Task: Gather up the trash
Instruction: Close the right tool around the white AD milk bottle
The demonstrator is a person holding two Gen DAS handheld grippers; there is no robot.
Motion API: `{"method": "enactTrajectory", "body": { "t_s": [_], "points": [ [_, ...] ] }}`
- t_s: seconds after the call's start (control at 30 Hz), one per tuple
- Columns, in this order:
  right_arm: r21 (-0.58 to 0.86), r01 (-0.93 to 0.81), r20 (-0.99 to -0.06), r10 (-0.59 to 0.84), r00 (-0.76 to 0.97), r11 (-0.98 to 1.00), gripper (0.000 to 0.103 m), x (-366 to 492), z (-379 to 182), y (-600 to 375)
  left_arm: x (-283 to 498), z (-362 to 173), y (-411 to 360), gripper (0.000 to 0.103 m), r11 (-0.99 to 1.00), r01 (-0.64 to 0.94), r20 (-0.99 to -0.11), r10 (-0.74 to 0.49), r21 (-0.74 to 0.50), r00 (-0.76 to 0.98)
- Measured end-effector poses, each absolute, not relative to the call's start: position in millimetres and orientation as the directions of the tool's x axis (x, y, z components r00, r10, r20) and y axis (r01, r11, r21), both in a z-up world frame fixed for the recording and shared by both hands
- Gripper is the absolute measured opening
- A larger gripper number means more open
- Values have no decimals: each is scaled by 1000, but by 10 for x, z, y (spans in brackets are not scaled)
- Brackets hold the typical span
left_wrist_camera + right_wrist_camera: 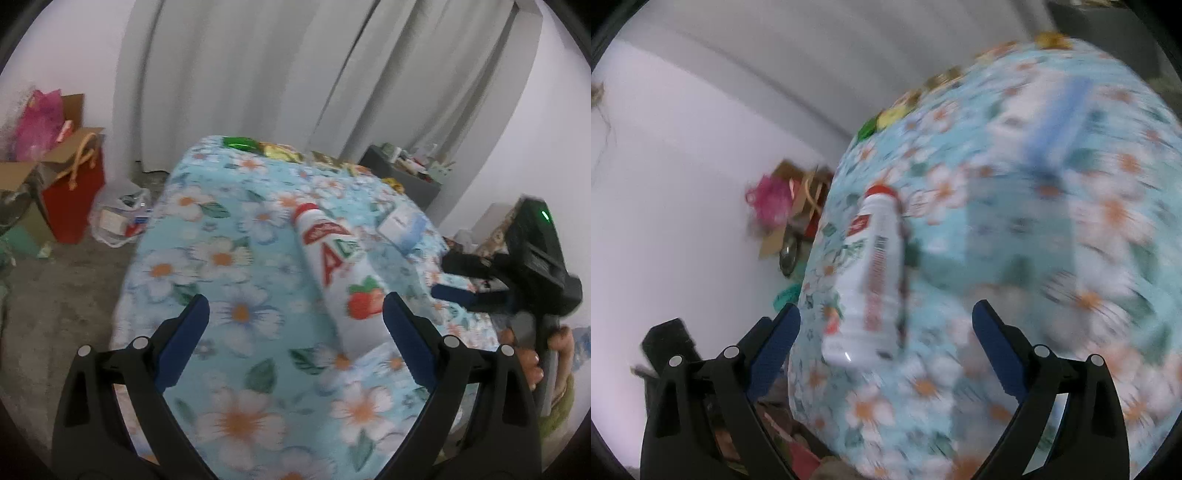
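A white drink bottle (338, 266) with a red cap and a strawberry label lies on its side on the table with the blue floral cloth (236, 258). My left gripper (295, 312) hovers open just in front of the bottle's base, nothing between its fingers. In the right wrist view the same bottle (871, 280) lies ahead of my right gripper (886, 317), which is open too. The right gripper's body (532, 258) and the hand holding it show at the right edge of the left wrist view. A white and blue carton (402, 225) lies beyond the bottle.
Green and yellow wrappers (258, 147) lie along the table's far edge. On the floor at left stand a red gift bag (75, 195), cardboard boxes (22, 177) and a plastic bag of rubbish (122, 216). A dark side table (402, 173) with clutter stands by the curtains.
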State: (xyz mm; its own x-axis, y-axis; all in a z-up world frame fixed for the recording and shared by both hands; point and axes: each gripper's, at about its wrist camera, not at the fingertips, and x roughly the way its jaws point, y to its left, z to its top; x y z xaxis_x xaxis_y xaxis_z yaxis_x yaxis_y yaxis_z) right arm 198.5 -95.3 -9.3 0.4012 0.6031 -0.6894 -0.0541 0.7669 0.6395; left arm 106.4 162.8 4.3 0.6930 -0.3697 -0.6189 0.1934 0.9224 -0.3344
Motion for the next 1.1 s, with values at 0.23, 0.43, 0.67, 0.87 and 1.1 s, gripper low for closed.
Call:
{"method": "enactTrajectory", "body": {
  "t_s": [0.23, 0.43, 0.67, 0.87, 1.1],
  "points": [
    [524, -90, -806, 527, 270, 847, 80, 2569, -481, -191, 911, 113, 1947, 90, 942, 132, -625, -306, -310, 718],
    [533, -74, -796, 530, 292, 843, 61, 2376, -563, -327, 850, 152, 2049, 90, 959, 115, -653, -263, -261, 710],
    [526, -3, -784, 486, 386, 851, 60, 1661, -536, -1167, 1040, 136, 1639, 90, 949, 210, -690, -315, -235, 652],
    [544, 218, -772, 381, 509, 810, 60, 1140, -554, -2330, 1240, -31, 757, 90, 905, 394, -749, -372, -161, 549],
    [620, 317, -718, 358, 596, 718, 61, 1037, -683, -3129, 1911, 82, -206, 91, 816, 561, -733, -465, -138, 496]
  ]
}}
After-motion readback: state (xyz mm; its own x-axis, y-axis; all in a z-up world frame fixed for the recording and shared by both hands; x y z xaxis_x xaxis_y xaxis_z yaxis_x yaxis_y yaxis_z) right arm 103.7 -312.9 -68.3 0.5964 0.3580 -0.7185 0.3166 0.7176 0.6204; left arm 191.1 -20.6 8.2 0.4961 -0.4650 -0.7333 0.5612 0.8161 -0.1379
